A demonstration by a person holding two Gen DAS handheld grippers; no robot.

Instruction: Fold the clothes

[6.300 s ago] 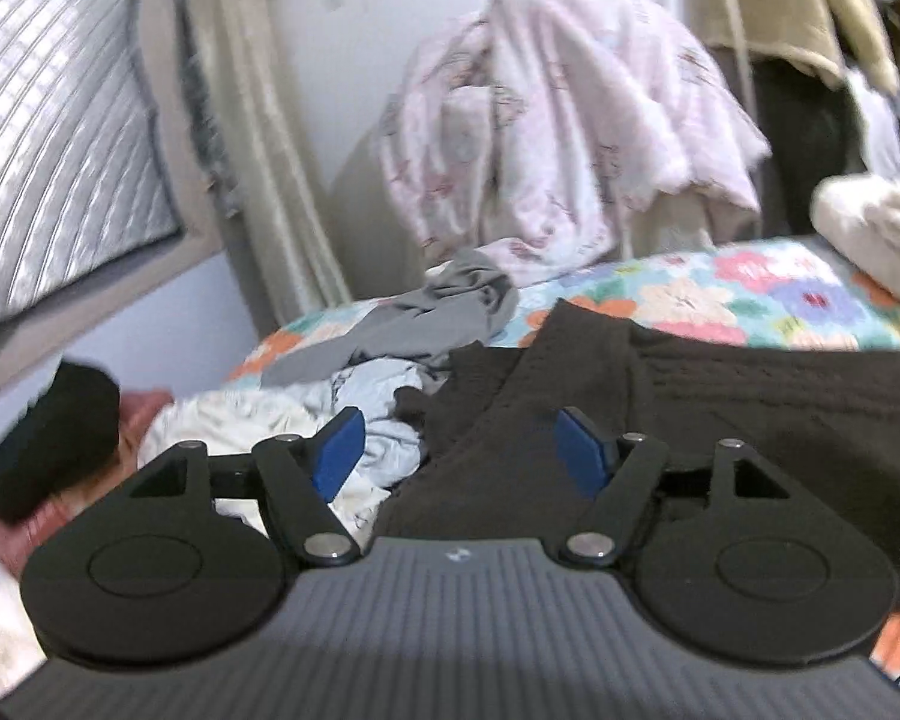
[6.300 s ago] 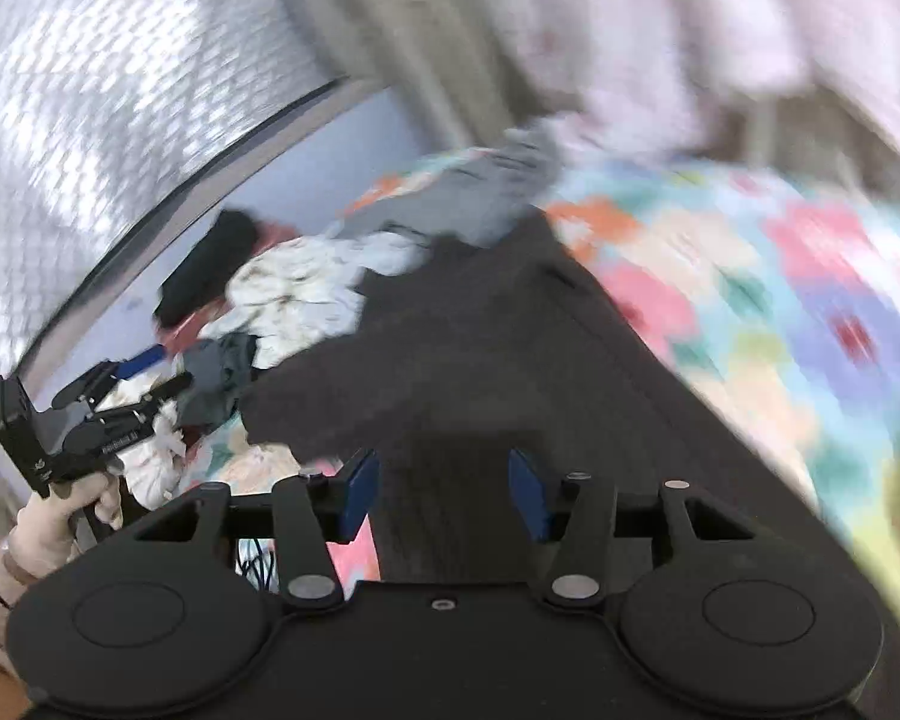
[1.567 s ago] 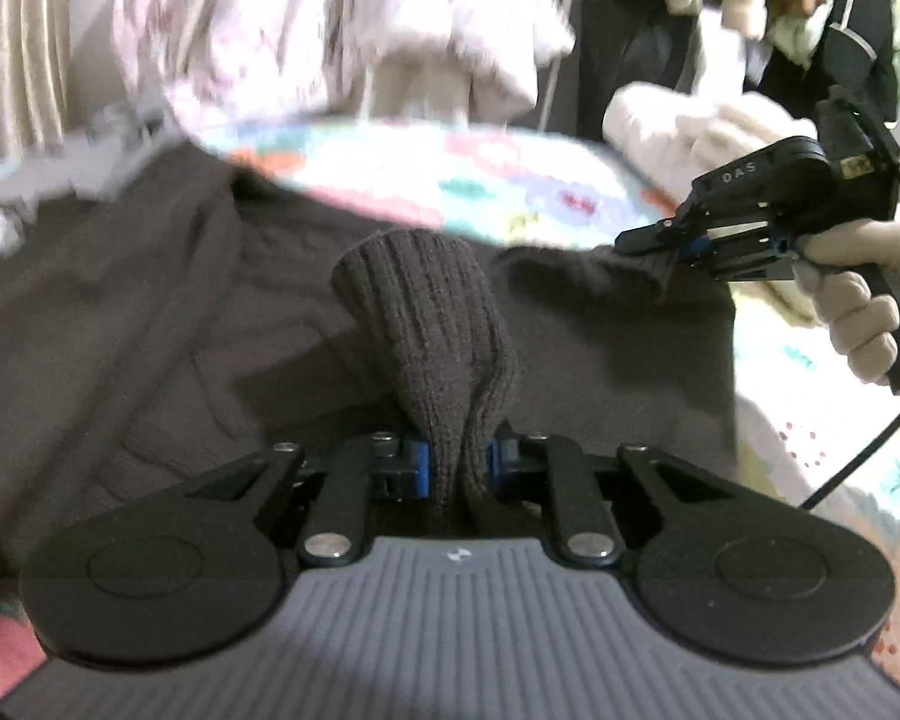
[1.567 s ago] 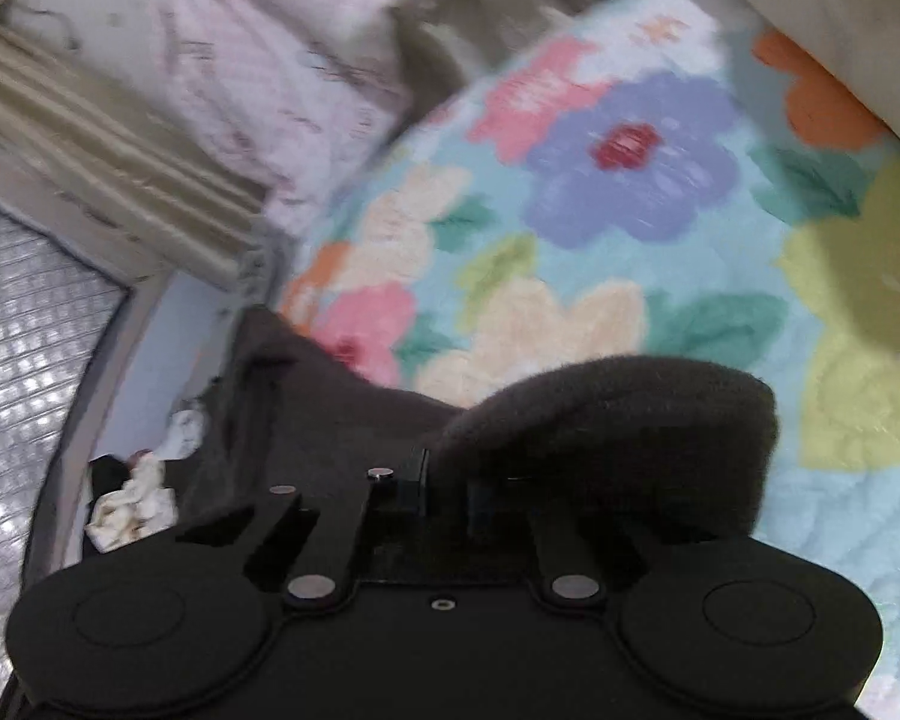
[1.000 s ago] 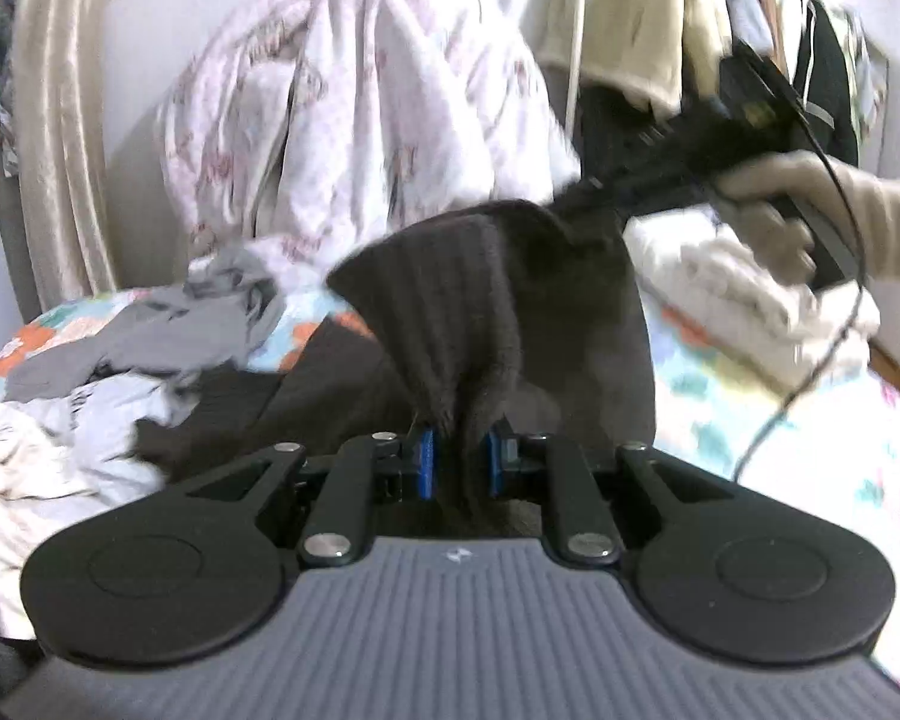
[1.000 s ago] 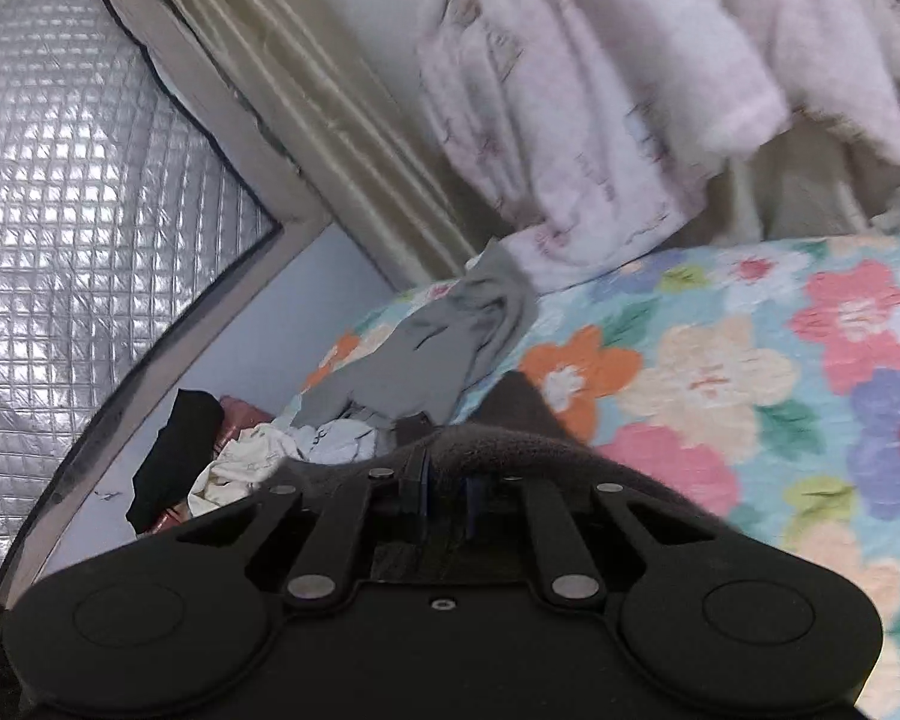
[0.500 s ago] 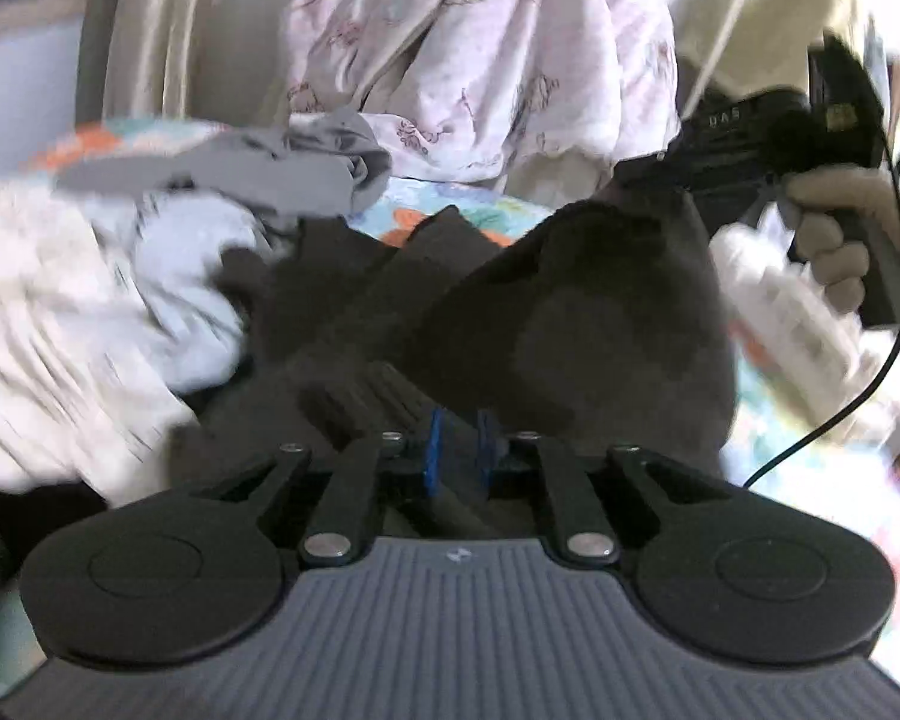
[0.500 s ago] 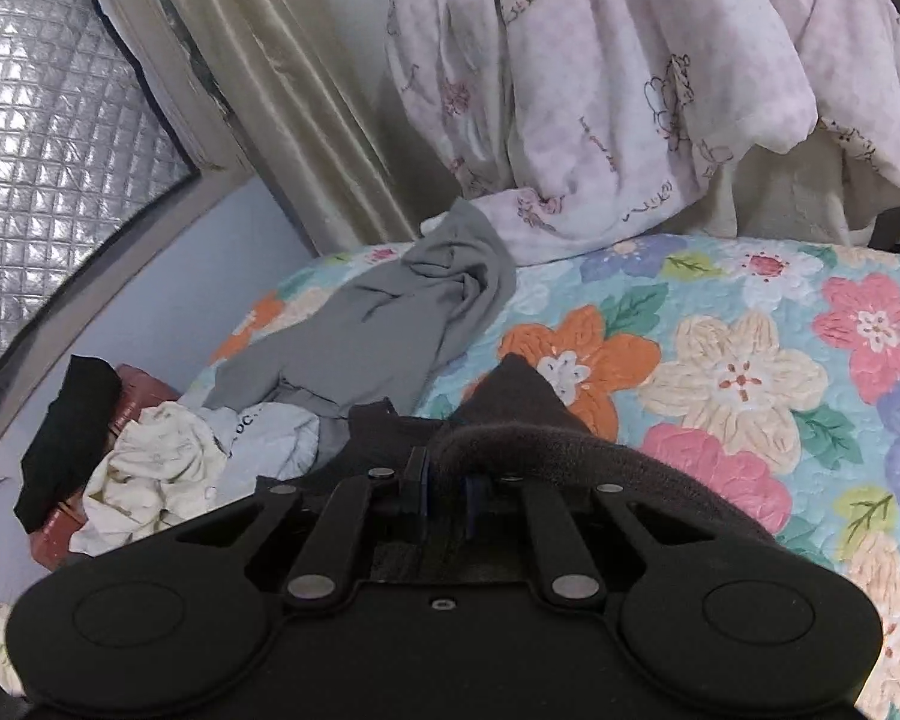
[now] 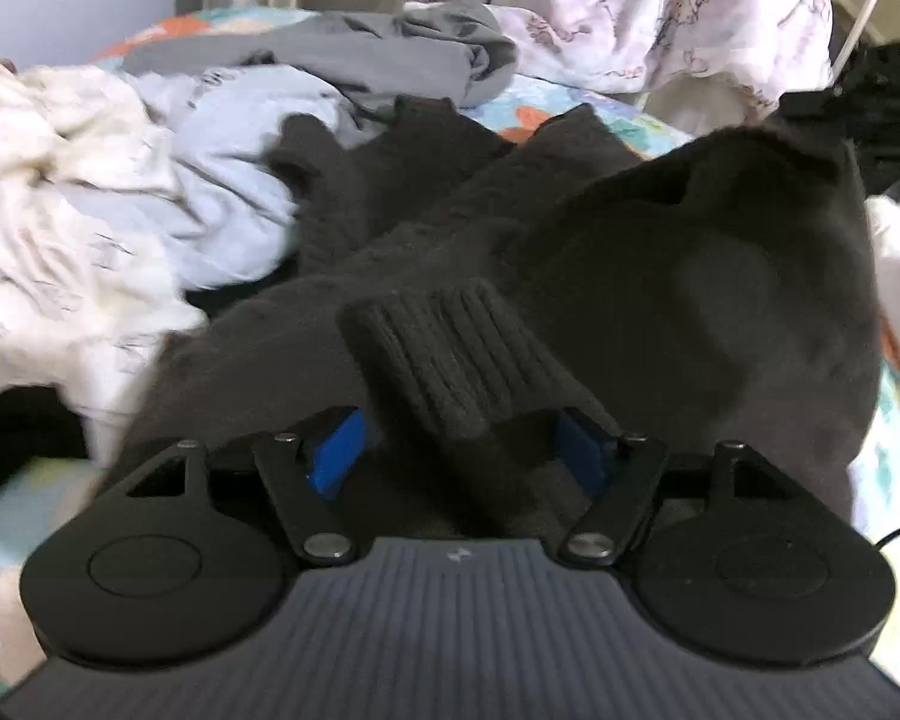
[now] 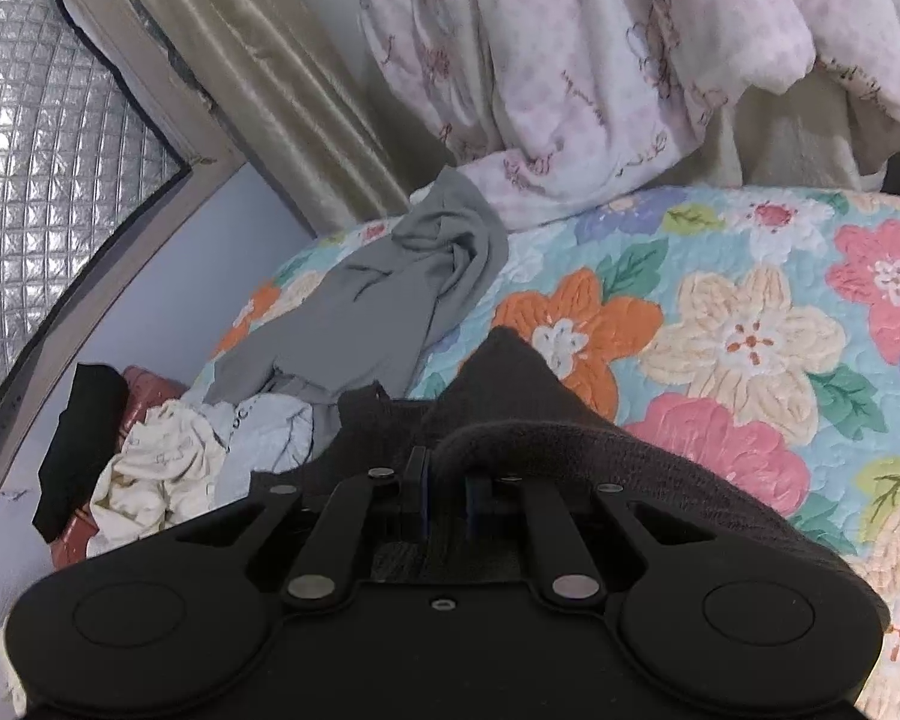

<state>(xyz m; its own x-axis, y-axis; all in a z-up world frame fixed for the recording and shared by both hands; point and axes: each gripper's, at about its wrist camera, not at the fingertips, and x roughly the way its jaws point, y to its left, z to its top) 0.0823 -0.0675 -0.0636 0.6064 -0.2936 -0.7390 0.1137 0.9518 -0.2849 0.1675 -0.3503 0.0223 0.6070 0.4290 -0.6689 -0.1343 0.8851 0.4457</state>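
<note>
Since half a second ago the left tongs (image 9: 459, 453) have let go: they are opening, the dark sweater's (image 9: 660, 300) ribbed cuff (image 9: 450, 360) lying loose between them, pointing far-left. The right tongs (image 10: 444, 501) stay clamped on its far-right fold above the bed (image 10: 750, 300).

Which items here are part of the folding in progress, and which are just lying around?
In use: dark sweater; left gripper, opening around its ribbed cuff; right gripper, shut on it.

Lying about: grey garment; white clothes; pink blanket; floral quilt.
</note>
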